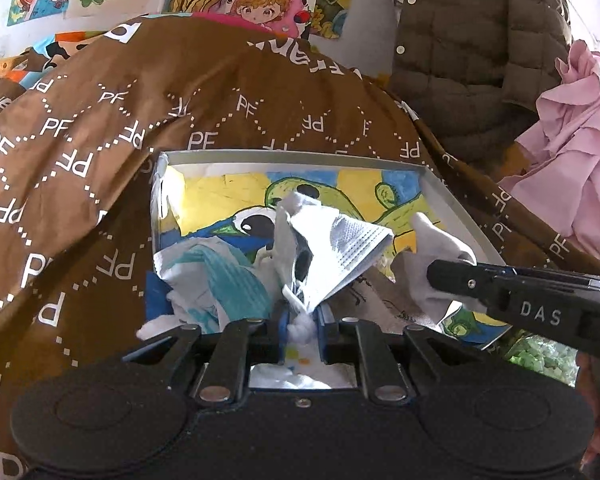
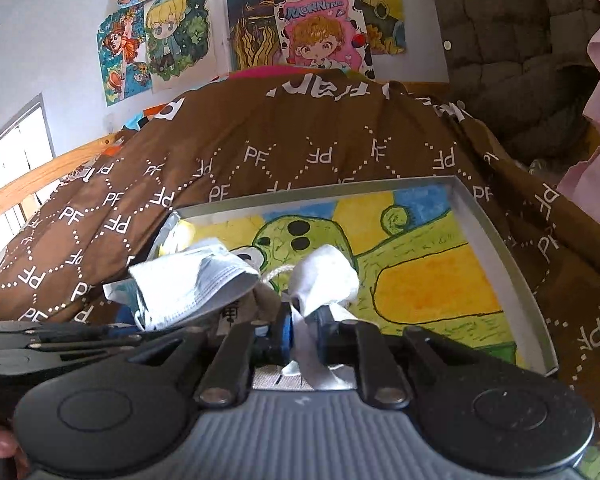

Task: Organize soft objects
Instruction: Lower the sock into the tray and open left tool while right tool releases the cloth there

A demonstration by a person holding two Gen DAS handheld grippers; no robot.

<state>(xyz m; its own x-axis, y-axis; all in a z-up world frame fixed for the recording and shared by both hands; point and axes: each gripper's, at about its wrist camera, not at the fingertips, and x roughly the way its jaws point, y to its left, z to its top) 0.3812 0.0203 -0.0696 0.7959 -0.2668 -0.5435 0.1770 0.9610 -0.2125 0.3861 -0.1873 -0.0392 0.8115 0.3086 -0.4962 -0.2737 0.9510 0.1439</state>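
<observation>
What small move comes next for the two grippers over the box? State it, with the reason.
Probably open both a little wider and draw back. The left gripper and right gripper each have white face-mask fabric between their fingers, and the mask already lies inside the shallow box, on its turtle drawing.

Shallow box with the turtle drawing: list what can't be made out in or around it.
- Shallow box, left wrist view: near edge hidden by the left hand-held gripper.
- Face mask, both views: crumpled, so its full shape is unclear.
- White cloth, right wrist view: lower end hidden between the right hand-held gripper fingers.
- Turtle drawing: left part covered by the fabrics.
</observation>
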